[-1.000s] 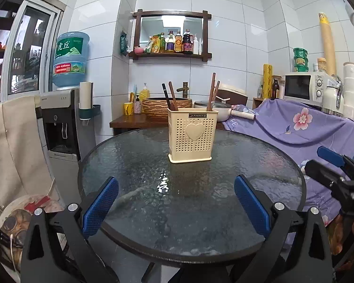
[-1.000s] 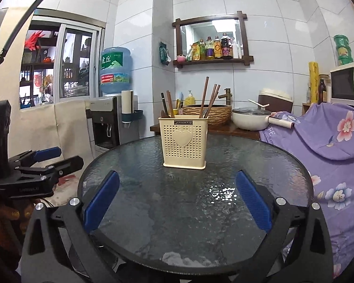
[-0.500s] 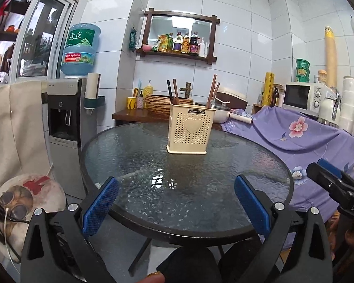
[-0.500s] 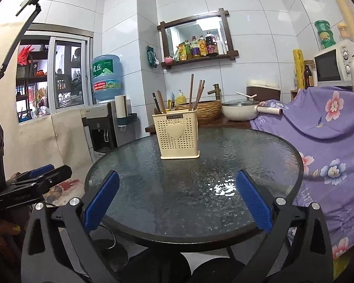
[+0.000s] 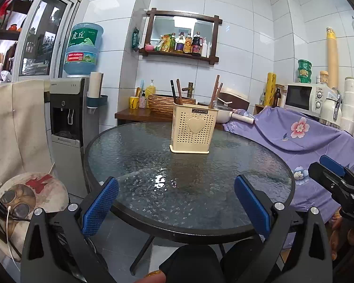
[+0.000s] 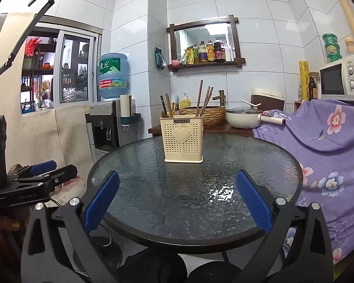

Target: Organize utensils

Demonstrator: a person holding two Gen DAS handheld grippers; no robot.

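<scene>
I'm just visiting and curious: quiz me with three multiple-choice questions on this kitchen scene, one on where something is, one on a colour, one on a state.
1. Where does the utensil holder stand?
A. on the round glass table
B. on the wall shelf
C. on the microwave

2. What colour are the pads on the left gripper?
A. red
B. blue
C. yellow

3. How do the right gripper's jaws stand?
A. shut on a chopstick
B. shut on the holder
C. wide apart, holding nothing

Answers:
1 A, its base rests on the glass top.
2 B, both textured pads show blue.
3 C, only bare table shows between the pads.
</scene>
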